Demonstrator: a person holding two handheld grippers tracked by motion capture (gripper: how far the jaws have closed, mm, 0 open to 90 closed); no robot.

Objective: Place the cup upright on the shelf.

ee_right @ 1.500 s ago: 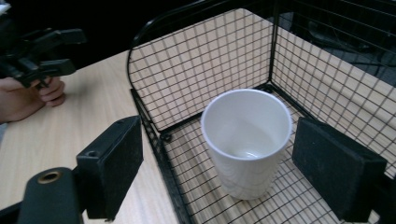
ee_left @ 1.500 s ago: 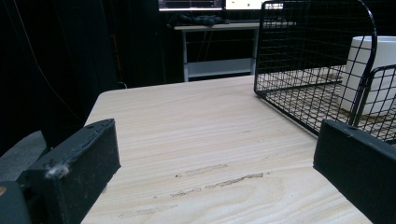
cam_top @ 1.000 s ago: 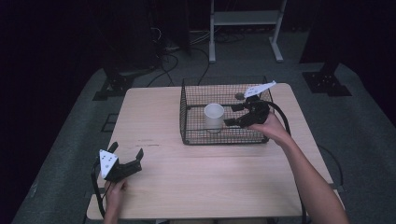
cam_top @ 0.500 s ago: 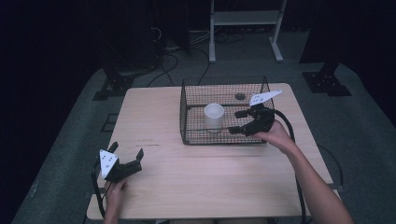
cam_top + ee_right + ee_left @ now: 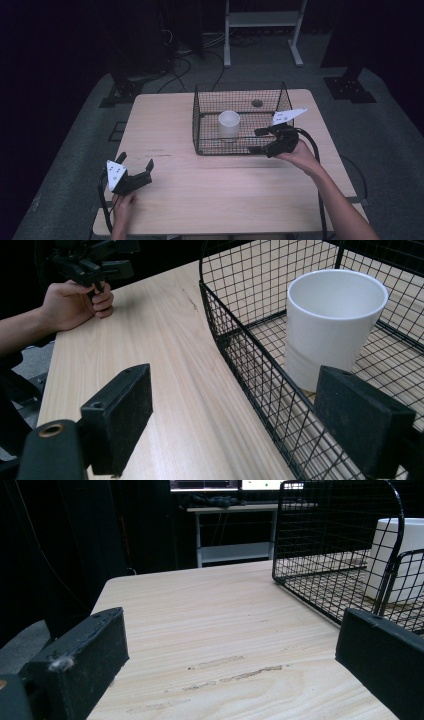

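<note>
1. Nearest the tabletop's (image 5: 225,190) front edge, toward its front left corner, we see the left claw (image 5: 136,167) gripped in the person's left hand (image 5: 122,205). Its jaws stand wide apart with nothing between them, and bare wood shows between them in the left gripper view.

2. From the right gripper view we see that same left hand (image 5: 75,302) resting its knuckles on the wood, well apart from the basket.

3. Farther in, on the right half of the tabletop, the right hand (image 5: 300,155) holds the right claw (image 5: 256,141) at the front right corner of the wire basket (image 5: 200,120). The claw points toward the tabletop's left edge.

4. In the right gripper view the right claw's (image 5: 240,415) jaws are apart and straddle the basket's front wall (image 5: 250,385): one jaw lies outside over bare wood, the other on the basket's side. We cannot tell whether either pad touches the wire; nothing is clamped.

5. Inside the basket stands the white cup (image 5: 229,125), upright, mouth up and empty, on the mesh floor near the front wall and about midway between the basket's left and right sides. It stands clear of both claws. The same cup (image 5: 400,560) shows behind the mesh in the left gripper view.

6. The basket sits on the back half of the tabletop, right of centre, its back wall near the back edge.

7. Beyond the tabletop's back edge we see a white metal stand (image 5: 262,30) on the dark floor.
</note>
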